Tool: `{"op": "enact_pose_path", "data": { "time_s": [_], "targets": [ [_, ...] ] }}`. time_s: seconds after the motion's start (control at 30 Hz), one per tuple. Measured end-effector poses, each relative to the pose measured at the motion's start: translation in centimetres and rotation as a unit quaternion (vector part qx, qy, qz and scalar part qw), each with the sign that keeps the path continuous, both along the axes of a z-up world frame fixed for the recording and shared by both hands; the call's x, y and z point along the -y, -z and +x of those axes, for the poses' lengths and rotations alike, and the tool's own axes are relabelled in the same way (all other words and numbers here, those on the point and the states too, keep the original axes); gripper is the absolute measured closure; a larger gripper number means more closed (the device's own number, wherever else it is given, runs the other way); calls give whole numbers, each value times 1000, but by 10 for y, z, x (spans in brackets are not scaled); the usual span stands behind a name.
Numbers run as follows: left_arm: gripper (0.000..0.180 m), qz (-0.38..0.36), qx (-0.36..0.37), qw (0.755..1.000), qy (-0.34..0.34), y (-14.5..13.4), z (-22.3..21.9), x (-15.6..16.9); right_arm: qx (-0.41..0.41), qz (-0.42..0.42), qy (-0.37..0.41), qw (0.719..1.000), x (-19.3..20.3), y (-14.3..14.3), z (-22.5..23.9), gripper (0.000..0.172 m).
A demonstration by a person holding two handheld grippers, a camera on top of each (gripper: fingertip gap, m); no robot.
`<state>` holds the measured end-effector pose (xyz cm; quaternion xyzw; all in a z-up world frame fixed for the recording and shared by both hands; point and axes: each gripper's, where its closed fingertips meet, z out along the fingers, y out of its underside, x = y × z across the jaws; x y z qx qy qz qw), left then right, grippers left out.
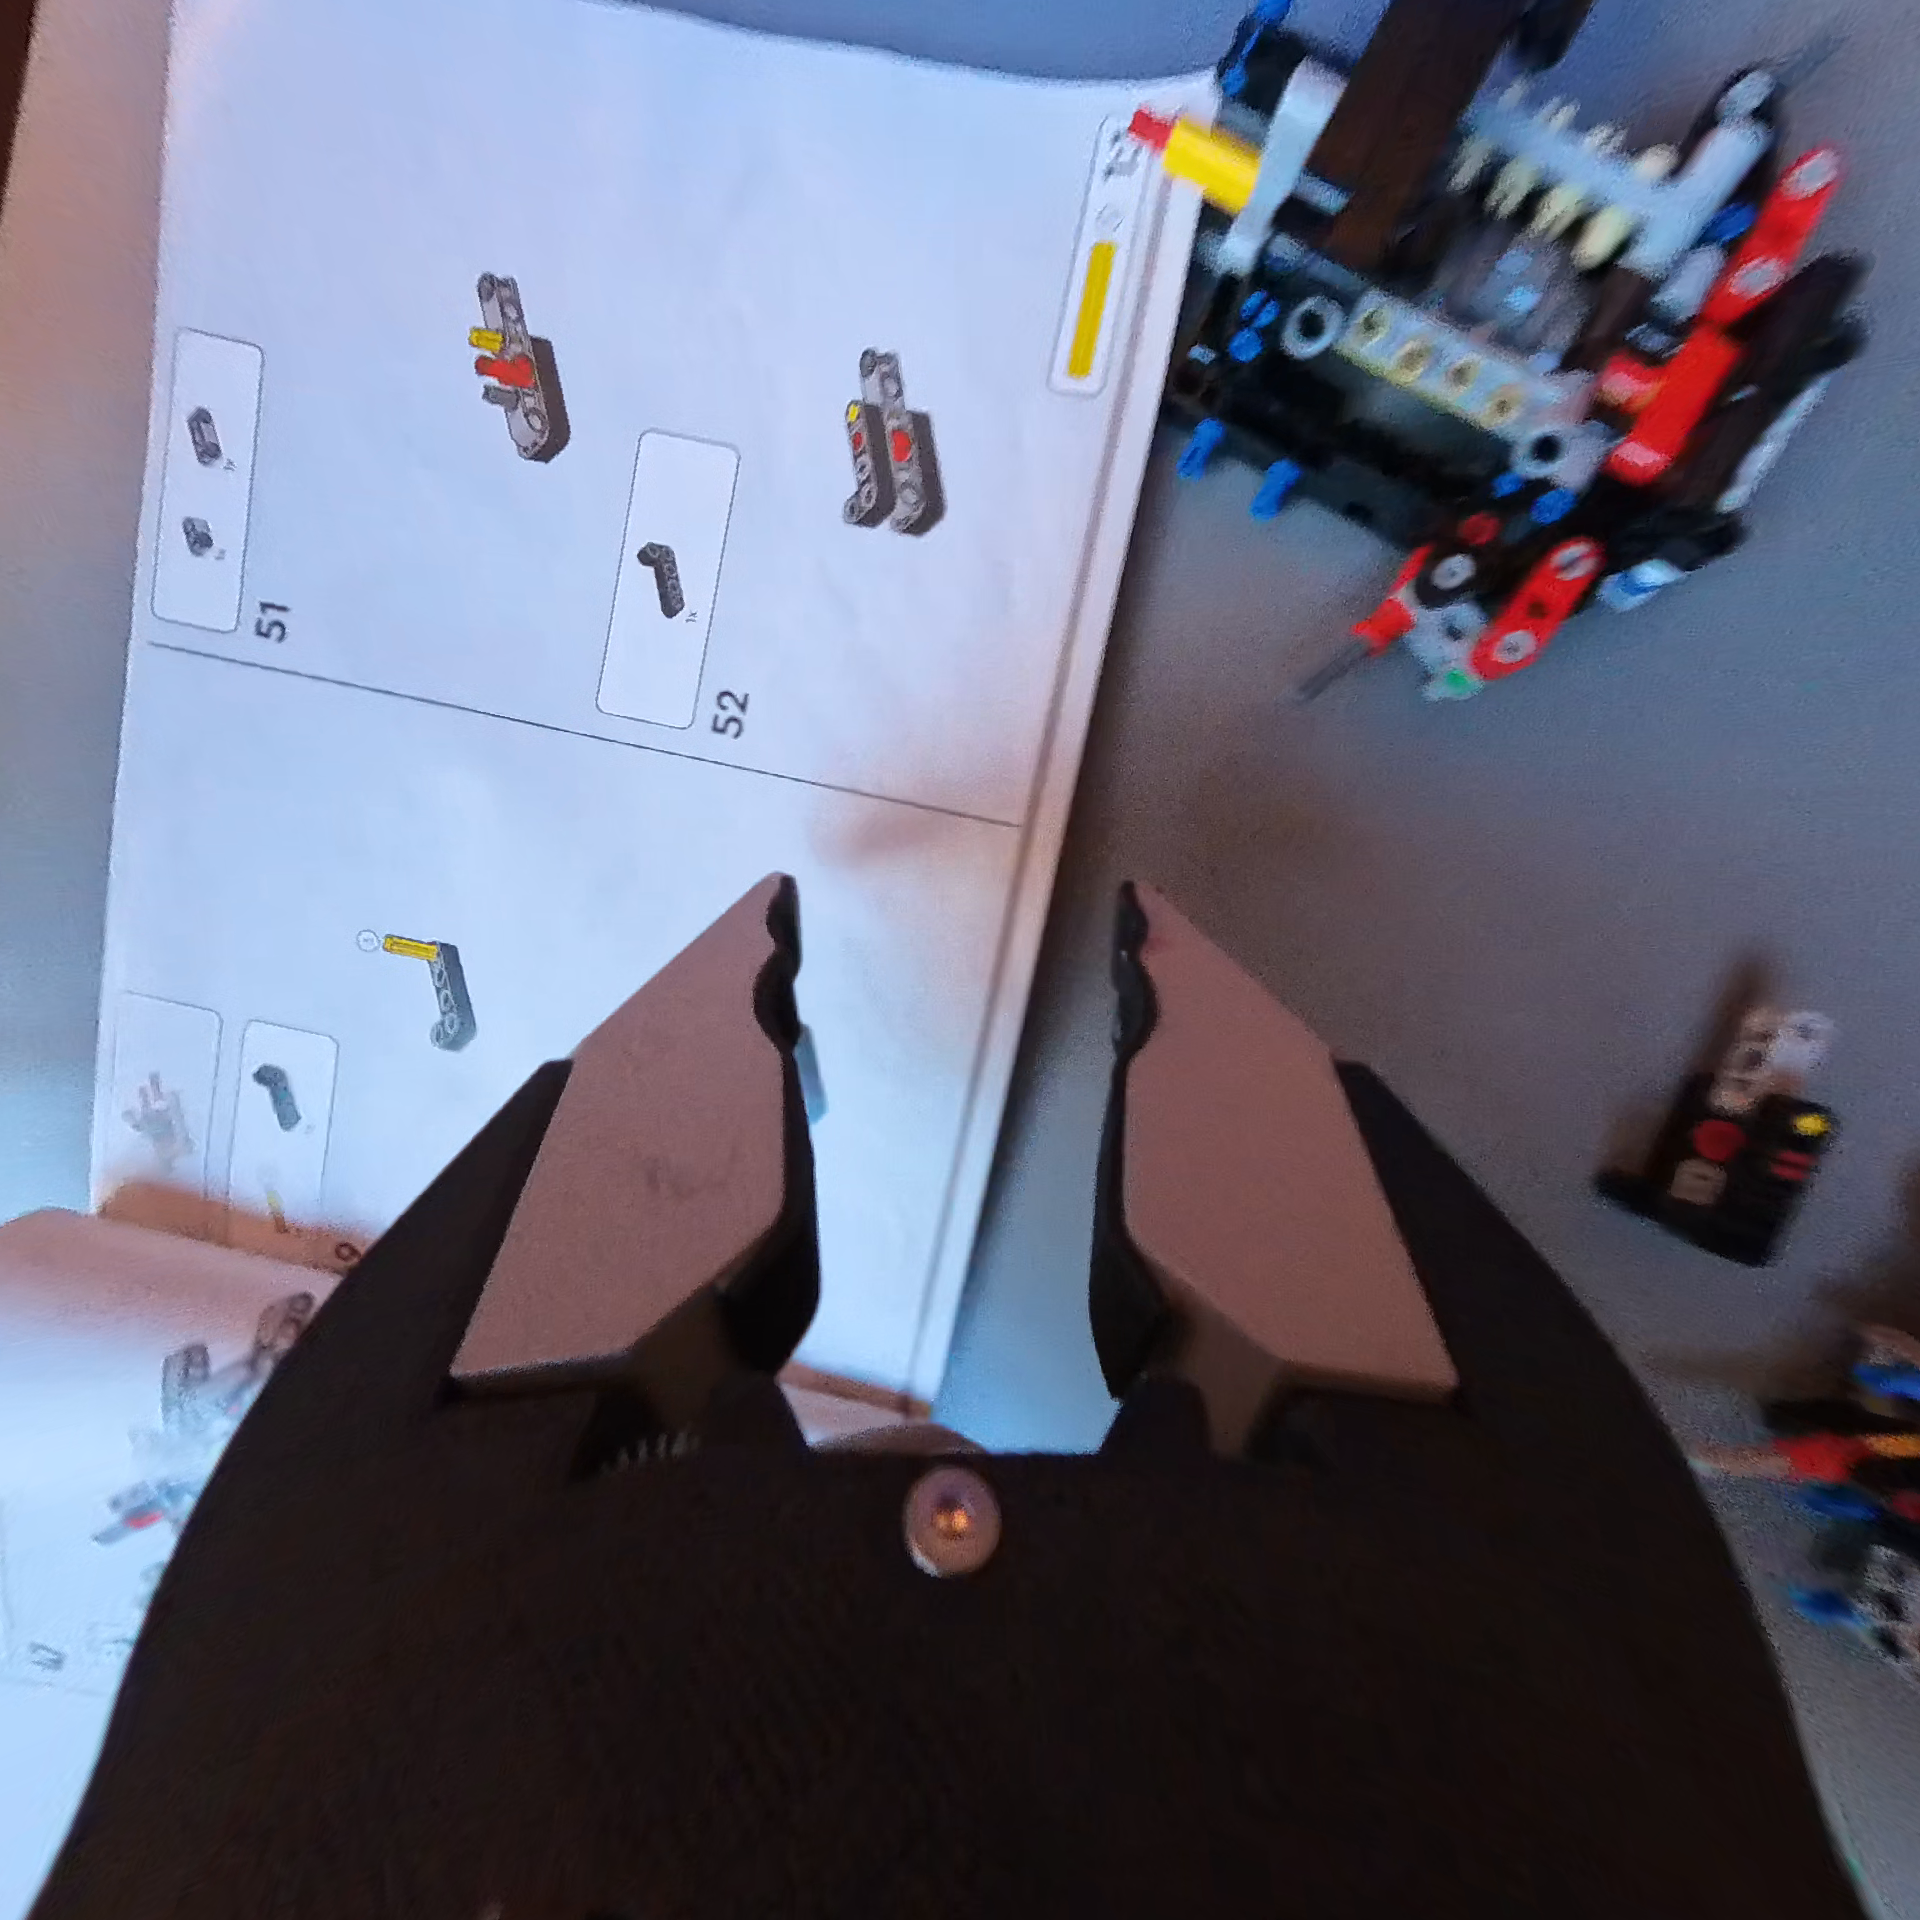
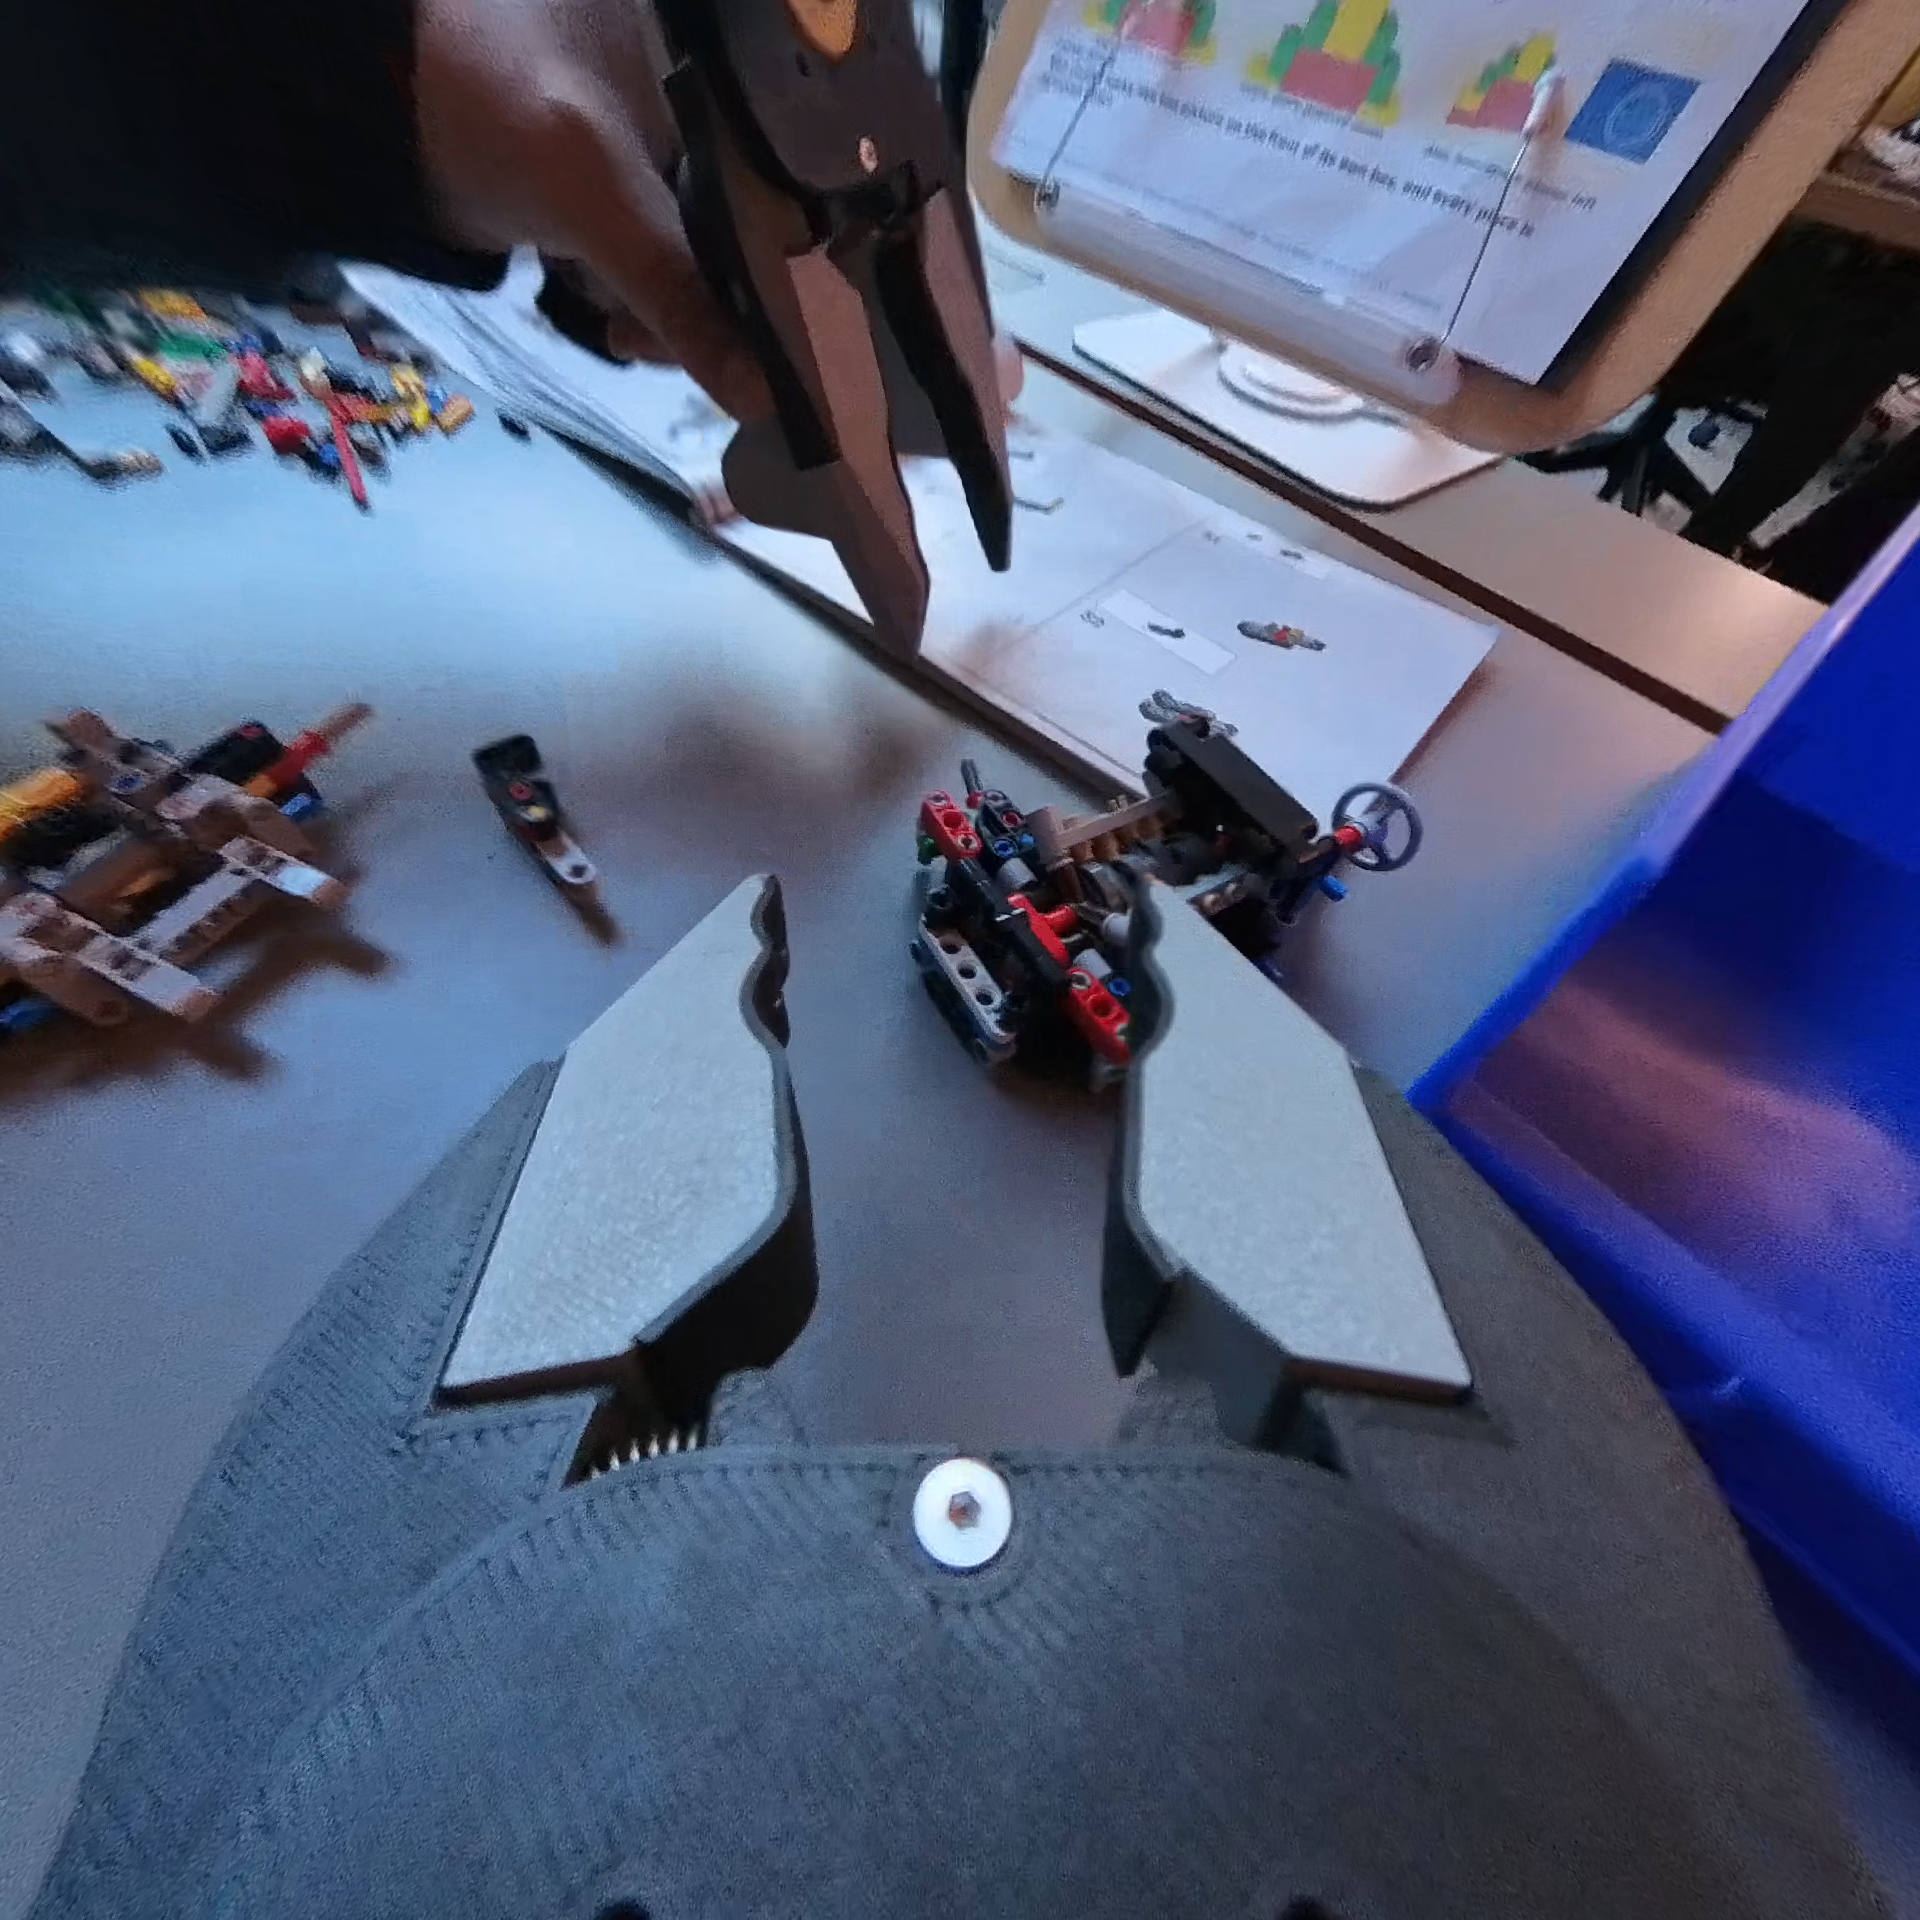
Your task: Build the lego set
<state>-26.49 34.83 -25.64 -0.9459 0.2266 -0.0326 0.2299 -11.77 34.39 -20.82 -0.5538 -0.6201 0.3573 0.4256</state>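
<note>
My left gripper (image 1: 956, 894) is open and empty. It hovers over the right edge of an open building-instruction booklet (image 1: 623, 520) on the grey table (image 1: 1351, 935). A partly built black, red and grey brick vehicle model (image 1: 1507, 343) stands beyond it at the upper right. In the right wrist view my right gripper (image 2: 956, 894) is open and empty, low over the table. The same model (image 2: 1039, 935) lies just past its fingertips, close to the right finger (image 2: 1226, 1039), with neither pad pressing on it. The left gripper (image 2: 951, 597) shows farther off, held by a hand (image 2: 582, 156), jaws apart over the booklet (image 2: 1247, 644).
A small black sub-assembly (image 2: 530, 810) lies left of the model and also shows in the left wrist view (image 1: 1725, 1153). A larger brick assembly (image 2: 156, 883) sits at the left, loose pieces (image 2: 260, 384) behind it. A blue bin (image 2: 1714, 1039) stands at the right, a framed sheet on a stand (image 2: 1351, 156) at the back.
</note>
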Motion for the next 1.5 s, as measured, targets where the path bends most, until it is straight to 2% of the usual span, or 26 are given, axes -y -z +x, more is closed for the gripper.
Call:
{"op": "enact_pose_path", "data": {
  "time_s": [0.1, 0.17, 0.23, 0.27, 0.4, 0.5, 0.73, 0.93, 0.97, 1.03, 1.1, 1.13, 1.2, 1.23, 1.3, 1.5],
  "targets": [
    [126, -4, -17, 1000, 18, 11, -10, -3, 50, 74, -7, 996, -9, 8, -15, 111],
    [127, 0, 3, 1000, 24, 9, -9, -2, 104, 94, -48, 989, -4, 23, -22, 119],
    [137, -3, 32, 999, 32, 7, -6, 0, 167, 101, -71, 978, -2, 40, -22, 130],
    [147, -7, 50, 998, 41, 6, -2, 2, 182, 108, -73, 975, -3, 43, -21, 133],
    [163, -13, 84, 995, 51, 7, 1, 9, 200, 125, -90, 968, 3, 41, -6, 147],
    [174, -16, 102, 993, 52, 7, 3, 15, 212, 118, -89, 966, 7, 41, 16, 146],
    [180, -23, 156, 987, 26, 7, 1, 20, 180, 65, -74, 979, 20, 39, 59, 146],
    [180, -11, 133, 991, 2, 6, -8, 16, 122, 30, -79, 989, 25, 28, 70, 146],
    [175, -7, 126, 992, -4, 4, -8, 12, 105, 29, -77, 991, 24, 24, 70, 146],
    [137, 5, 117, 993, -7, 0, 1, -3, 66, 26, -72, 995, 19, 16, 71, 147],
    [117, 17, 102, 995, 3, -4, 14, -22, 24, 25, -61, 998, 11, 7, 70, 149],
    [108, 19, 93, 995, 7, -4, 21, -32, 6, 25, -55, 998, 8, 4, 70, 150],
    [103, 19, 74, 997, 15, -1, 31, -53, -16, 29, -43, 998, 1, 1, 71, 154],
    [104, 18, 63, 998, 20, 2, 34, -61, -20, 33, -41, 998, 0, 0, 72, 154],
    [118, 10, 43, 999, 27, 10, 33, -73, -30, 35, -39, 998, -2, -2, 73, 155],
    [157, 15, 62, 998, 30, 9, 19, -82, -33, 18, -47, 998, -2, -3, 74, 156]
  ]
}}
